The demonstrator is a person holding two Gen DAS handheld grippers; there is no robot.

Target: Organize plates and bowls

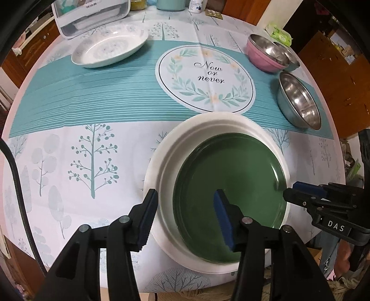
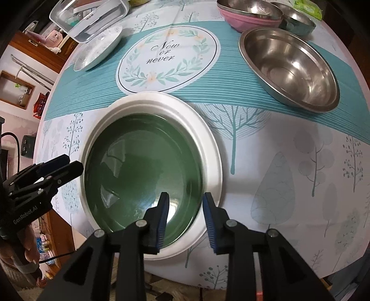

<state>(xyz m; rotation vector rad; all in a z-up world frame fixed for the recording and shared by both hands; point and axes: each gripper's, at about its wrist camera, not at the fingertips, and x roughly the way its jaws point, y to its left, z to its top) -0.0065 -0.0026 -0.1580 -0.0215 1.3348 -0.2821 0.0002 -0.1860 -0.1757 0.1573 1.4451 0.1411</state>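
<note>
A green plate [image 1: 229, 196] [image 2: 143, 178] lies inside a larger white plate [image 1: 208, 129] [image 2: 208, 143] near the table's front edge. My left gripper [image 1: 185, 215] is open, its jaws astride the plates' left rims without touching. My right gripper [image 2: 185, 220] is open, its jaws astride the right rims; it also shows in the left wrist view [image 1: 298, 194]. A patterned white plate [image 1: 108, 51] [image 2: 99, 51] lies at the far left. A steel bowl [image 1: 300, 101] [image 2: 291, 69] sits at the right, a pink bowl [image 1: 266, 55] [image 2: 249, 16] with another steel bowl [image 2: 298, 20] behind it.
A clear plastic container [image 1: 92, 16] [image 2: 87, 18] stands at the back left beside the patterned plate. A green wipes pack [image 1: 279, 34] lies at the back right. Jars and a teal pot [image 1: 171, 4] line the back edge. The table's front edge is just below the stacked plates.
</note>
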